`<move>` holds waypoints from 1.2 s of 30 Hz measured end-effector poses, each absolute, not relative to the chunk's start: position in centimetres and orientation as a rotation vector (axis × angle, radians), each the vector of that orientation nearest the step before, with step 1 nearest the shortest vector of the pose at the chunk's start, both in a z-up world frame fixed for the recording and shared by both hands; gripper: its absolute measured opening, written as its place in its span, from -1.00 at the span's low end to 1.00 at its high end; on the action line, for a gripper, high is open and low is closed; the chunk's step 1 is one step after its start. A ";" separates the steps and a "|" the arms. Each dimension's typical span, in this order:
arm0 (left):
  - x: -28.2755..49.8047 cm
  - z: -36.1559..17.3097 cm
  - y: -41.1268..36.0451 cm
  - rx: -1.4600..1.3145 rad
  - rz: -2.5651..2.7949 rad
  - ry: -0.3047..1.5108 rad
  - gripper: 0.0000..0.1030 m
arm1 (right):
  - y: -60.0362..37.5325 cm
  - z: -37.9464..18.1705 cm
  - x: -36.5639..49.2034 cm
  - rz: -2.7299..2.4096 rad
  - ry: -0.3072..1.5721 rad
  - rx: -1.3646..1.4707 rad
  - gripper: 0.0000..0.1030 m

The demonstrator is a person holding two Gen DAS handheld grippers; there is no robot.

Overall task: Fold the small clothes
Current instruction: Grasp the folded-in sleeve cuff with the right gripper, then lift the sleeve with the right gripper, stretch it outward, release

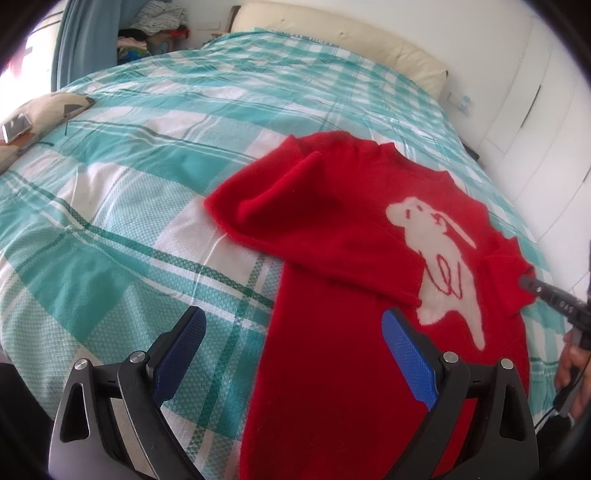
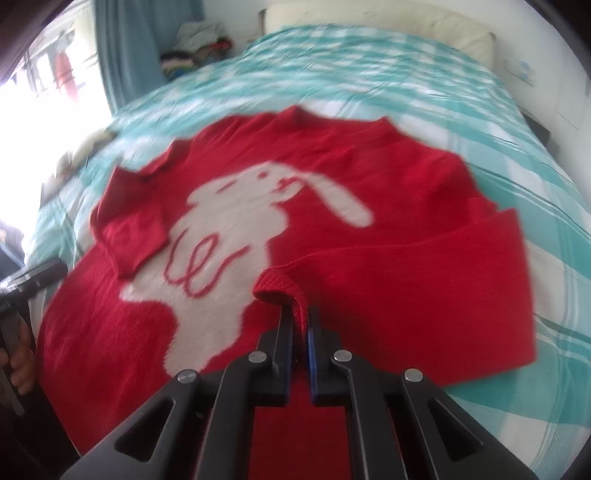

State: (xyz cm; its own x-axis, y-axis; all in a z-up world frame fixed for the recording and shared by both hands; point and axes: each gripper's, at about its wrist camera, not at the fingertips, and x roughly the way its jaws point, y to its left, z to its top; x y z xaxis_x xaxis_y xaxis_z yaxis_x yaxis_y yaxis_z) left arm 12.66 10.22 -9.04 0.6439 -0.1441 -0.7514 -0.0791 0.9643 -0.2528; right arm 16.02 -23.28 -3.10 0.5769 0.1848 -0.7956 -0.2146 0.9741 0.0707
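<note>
A red sweater (image 1: 332,229) with a white rabbit design (image 1: 439,251) lies flat on the bed; it also shows in the right wrist view (image 2: 388,184). Its left sleeve (image 1: 295,192) is folded over the body. My left gripper (image 1: 295,325) is open and empty, hovering above the sweater's lower left edge. My right gripper (image 2: 298,314) is shut on the cuff of the right sleeve (image 2: 275,288), held over the sweater's front. In the left wrist view the right gripper's tip (image 1: 532,282) shows at the sweater's right edge.
The bed has a teal and white checked cover (image 1: 147,184). A cream headboard (image 1: 351,40) is at the far end. A patterned cushion (image 1: 33,122) lies at the left. Piled clothes (image 1: 155,29) and a blue curtain (image 1: 85,37) stand beyond the bed. White cupboards (image 1: 535,92) are on the right.
</note>
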 end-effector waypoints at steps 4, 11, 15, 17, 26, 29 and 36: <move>12.8 -9.3 10.5 -0.295 -0.034 0.881 0.88 | -35.3 1.7 13.0 -0.042 0.797 0.114 -0.88; 13.0 -9.7 10.0 -0.287 -0.038 0.897 0.88 | -50.9 4.0 6.4 -0.350 0.709 0.356 -0.88; 13.0 -10.1 9.6 -0.273 -0.044 0.910 0.88 | -54.0 1.4 5.4 -0.355 0.729 0.471 -0.88; 13.0 -10.2 9.6 -0.262 -0.040 0.910 0.88 | -55.1 -0.6 5.1 -0.352 0.736 0.552 -0.88; 12.8 -10.4 9.6 -0.250 -0.023 0.912 0.88 | -57.1 -3.8 2.6 -0.442 0.713 0.716 -0.88; 12.8 -10.4 9.4 -0.225 -0.021 0.915 0.88 | -57.4 -4.1 2.3 -0.495 0.715 0.717 -0.89; 13.0 -10.8 8.9 -0.188 -0.009 0.923 0.88 | -58.5 -5.3 1.8 -0.499 0.717 0.796 -0.90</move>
